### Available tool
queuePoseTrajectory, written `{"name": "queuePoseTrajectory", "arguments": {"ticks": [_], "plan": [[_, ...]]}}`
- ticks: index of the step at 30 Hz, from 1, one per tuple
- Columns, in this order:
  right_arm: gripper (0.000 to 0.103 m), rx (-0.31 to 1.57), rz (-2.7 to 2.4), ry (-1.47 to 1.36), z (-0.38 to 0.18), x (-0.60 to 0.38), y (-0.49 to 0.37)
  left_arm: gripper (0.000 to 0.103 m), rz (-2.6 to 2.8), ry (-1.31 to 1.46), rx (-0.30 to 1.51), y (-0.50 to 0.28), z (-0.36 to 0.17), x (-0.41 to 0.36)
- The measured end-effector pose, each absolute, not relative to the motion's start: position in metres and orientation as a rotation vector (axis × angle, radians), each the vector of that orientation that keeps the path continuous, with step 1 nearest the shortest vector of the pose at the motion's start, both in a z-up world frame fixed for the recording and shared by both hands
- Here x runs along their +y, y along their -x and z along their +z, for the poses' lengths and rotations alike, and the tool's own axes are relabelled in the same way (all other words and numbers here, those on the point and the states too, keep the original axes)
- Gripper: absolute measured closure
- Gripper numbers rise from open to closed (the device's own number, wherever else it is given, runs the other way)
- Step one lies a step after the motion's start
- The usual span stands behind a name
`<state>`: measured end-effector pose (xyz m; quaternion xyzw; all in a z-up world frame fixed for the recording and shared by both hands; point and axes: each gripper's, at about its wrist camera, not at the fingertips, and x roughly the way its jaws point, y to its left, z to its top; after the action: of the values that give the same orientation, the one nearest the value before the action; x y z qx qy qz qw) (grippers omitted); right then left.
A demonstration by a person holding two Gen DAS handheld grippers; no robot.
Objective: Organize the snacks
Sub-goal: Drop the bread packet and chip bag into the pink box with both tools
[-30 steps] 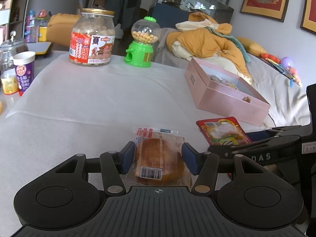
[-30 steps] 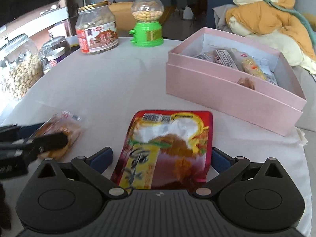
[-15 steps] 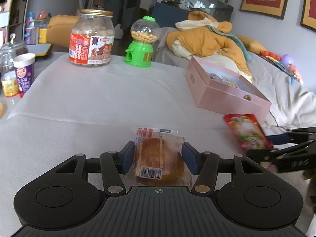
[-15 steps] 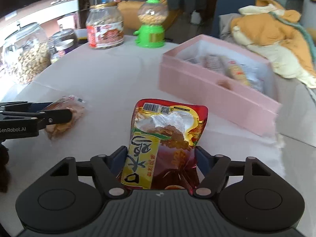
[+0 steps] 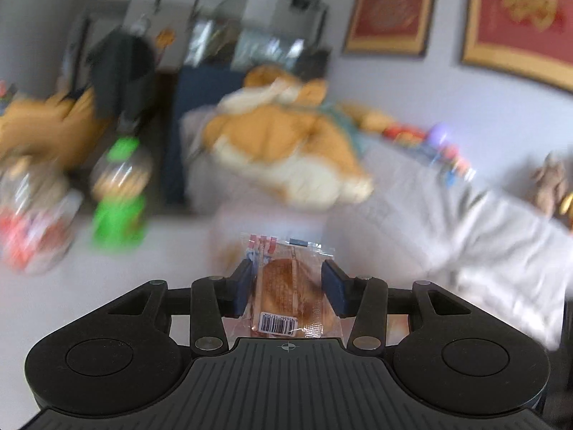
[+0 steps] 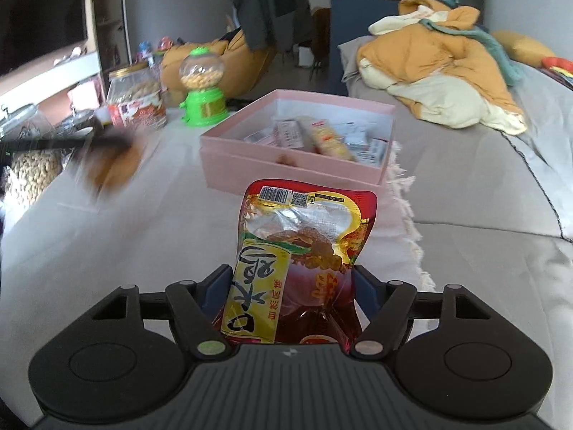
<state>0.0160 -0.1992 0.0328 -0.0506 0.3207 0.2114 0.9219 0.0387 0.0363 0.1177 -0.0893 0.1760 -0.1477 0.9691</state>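
1. Left wrist view: the left gripper [image 5: 290, 285] is pinching a clear-wrapped brown pastry [image 5: 290, 295], its jaws having just been closing in, both blue pads pressing the wrapper's sides. The pastry is riding lifted above the pale surface [image 5: 107, 286]. Everything behind is smearing into blur; a green candy dispenser [image 5: 120, 199] and a red-labelled jar [image 5: 34, 222] are streaking past on the left, with an orange blanket [image 5: 286, 147] beyond.

2. Right wrist view: the right gripper [image 6: 292, 288] is clamping a red and yellow snack pouch [image 6: 304, 261], jaws squeezed onto its lower sides, the pouch standing up and bulging between them. Straight ahead, the open pink box [image 6: 286, 168] is sitting on the surface, already holding several wrapped snacks [image 6: 322, 136]. Out to the left, the other gripper is carrying the pastry in the air, blurred, in front of the jar and a glass jar of nuts [image 6: 28, 165].
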Motion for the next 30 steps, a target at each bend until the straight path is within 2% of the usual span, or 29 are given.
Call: {"name": "queuePoseTrajectory", "arguments": {"ticks": [2, 5, 7, 10, 14, 20, 22, 24, 27, 30], "plan": [[0.031, 0.647, 0.432, 0.091, 0.033, -0.204, -0.015, 0.053, -0.328, 0.194, 0.308, -0.075, 0.130, 0.024], [0.031, 0.651, 0.420, 0.079, 0.030, -0.210, -0.015, 0.053, -0.357, 0.302, 0.433, -0.134, 0.119, 0.019], [0.031, 0.658, 0.404, 0.083, 0.025, -0.211, -0.016, 0.054, -0.309, 0.331, 0.400, -0.140, 0.111, 0.022], [0.031, 0.662, 0.396, 0.084, 0.019, -0.217, -0.016, 0.054, -0.287, 0.307, 0.368, -0.122, 0.101, 0.029], [0.031, 0.654, 0.437, 0.047, 0.023, -0.225, -0.021, 0.054, -0.271, 0.299, 0.412, -0.075, 0.081, 0.044], [0.030, 0.477, 0.466, 0.032, 0.098, -0.211, -0.058, 0.054, -0.216, 0.327, 0.524, -0.025, 0.051, 0.049], [0.018, 0.454, 0.475, -0.003, 0.124, -0.196, -0.096, 0.054, -0.175, 0.297, 0.555, -0.020, 0.044, 0.051], [0.011, 0.432, 0.516, 0.005, 0.136, -0.180, -0.130, 0.054, -0.128, 0.252, 0.587, -0.017, 0.038, 0.050], [0.011, 0.489, 0.374, 0.094, 0.129, -0.158, -0.166, 0.054, -0.094, 0.181, 0.627, -0.005, 0.028, 0.051], [0.011, 0.539, 0.340, 0.111, 0.105, -0.157, -0.154, 0.054, -0.078, 0.144, 0.662, 0.007, 0.015, 0.045]]}}
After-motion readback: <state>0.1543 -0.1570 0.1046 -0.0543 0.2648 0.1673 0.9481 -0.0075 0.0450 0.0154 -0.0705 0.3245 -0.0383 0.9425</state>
